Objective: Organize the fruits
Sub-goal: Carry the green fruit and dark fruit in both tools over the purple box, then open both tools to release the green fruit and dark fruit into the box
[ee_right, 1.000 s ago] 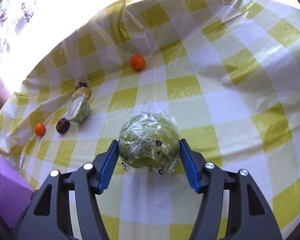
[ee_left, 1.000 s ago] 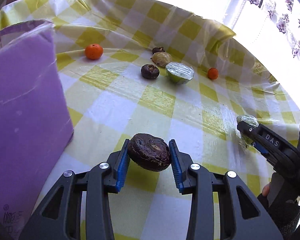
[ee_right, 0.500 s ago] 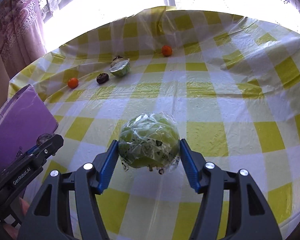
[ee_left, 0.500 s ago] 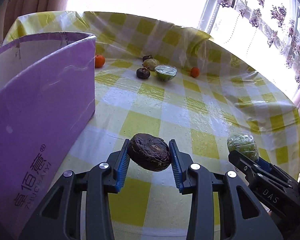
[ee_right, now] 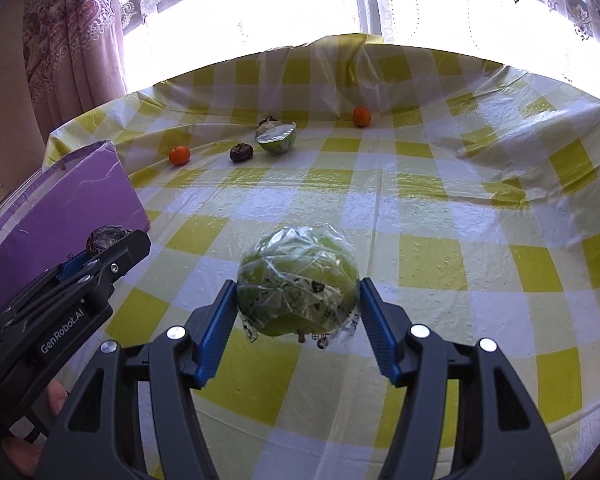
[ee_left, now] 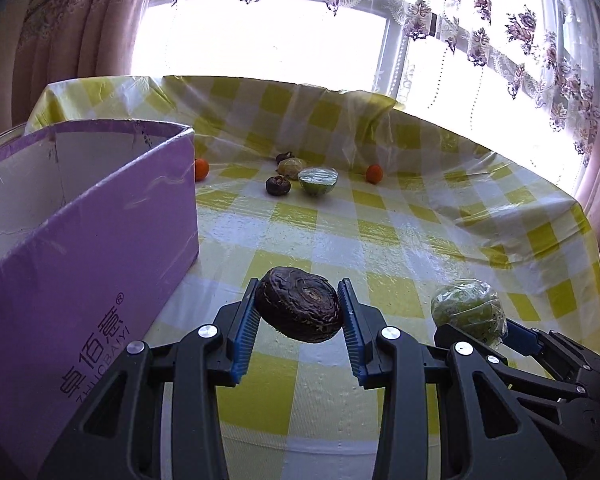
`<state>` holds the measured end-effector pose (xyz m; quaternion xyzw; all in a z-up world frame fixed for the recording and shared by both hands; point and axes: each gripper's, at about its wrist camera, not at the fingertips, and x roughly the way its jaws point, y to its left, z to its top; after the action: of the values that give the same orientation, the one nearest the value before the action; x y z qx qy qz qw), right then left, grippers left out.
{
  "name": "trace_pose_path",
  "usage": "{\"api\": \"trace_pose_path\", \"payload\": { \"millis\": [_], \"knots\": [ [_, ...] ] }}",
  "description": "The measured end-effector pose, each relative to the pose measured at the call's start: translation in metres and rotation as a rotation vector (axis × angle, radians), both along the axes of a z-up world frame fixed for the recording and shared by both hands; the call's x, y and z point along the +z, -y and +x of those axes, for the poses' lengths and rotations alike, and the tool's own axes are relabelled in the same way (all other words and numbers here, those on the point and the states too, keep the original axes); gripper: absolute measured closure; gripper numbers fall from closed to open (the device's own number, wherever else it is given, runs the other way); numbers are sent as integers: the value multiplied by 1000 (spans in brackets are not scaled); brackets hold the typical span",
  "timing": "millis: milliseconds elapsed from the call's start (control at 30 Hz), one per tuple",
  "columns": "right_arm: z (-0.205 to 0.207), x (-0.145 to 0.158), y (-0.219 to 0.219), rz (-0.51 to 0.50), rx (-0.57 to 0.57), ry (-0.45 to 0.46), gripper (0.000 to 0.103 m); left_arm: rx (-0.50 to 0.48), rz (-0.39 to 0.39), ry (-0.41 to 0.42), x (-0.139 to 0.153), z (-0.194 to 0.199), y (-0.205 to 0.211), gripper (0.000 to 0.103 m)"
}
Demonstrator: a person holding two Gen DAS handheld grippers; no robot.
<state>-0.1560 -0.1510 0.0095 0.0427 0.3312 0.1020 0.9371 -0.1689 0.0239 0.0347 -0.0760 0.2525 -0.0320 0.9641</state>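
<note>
My left gripper (ee_left: 299, 312) is shut on a dark brown wrinkled fruit (ee_left: 300, 308) and holds it above the table, just right of the open purple box (ee_left: 80, 256). My right gripper (ee_right: 298, 294) is shut on a green fruit wrapped in clear film (ee_right: 298, 280), also held above the table. The wrapped fruit also shows in the left wrist view (ee_left: 466, 310), and the dark fruit in the right wrist view (ee_right: 106, 238). At the far side of the table lie two small oranges (ee_right: 179, 155) (ee_right: 361, 116), another dark fruit (ee_right: 241, 152) and a wrapped green half fruit (ee_right: 278, 137).
The table carries a yellow and white checked cloth (ee_right: 440, 220) under clear plastic. A pale wrapped fruit (ee_left: 290, 166) and a small dark one (ee_left: 283, 156) lie behind the half fruit. Curtains and a bright window stand behind the table.
Both grippers have risen and pulled back from the table with their fruits held; the box's open top and the window have come into view.
</note>
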Motion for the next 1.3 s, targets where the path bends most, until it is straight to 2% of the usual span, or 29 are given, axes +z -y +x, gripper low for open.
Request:
{"api": "trace_pose_path", "payload": {
  "millis": [200,333,467,700,867,1067,1167,1300],
  "knots": [
    [-14,9,-2,8,-4,106,42,96,74,229,24,-49,-1,66],
    [-31,17,-10,2,8,213,42,177,131,385,46,-87,-4,66],
    [-52,28,-27,-24,55,320,42,255,177,463,59,-115,-15,66],
    [-81,62,-64,-13,166,437,42,376,207,518,80,-146,-49,66],
    [-95,79,-99,-15,264,470,41,488,199,530,91,-156,-86,66],
    [-99,92,-156,-36,413,469,41,617,217,460,93,-156,-134,66],
    [-100,94,-187,-49,483,458,41,646,214,403,93,-152,-154,66],
    [-102,94,-218,-82,531,455,41,686,222,368,88,-151,-172,66]
  ]
}}
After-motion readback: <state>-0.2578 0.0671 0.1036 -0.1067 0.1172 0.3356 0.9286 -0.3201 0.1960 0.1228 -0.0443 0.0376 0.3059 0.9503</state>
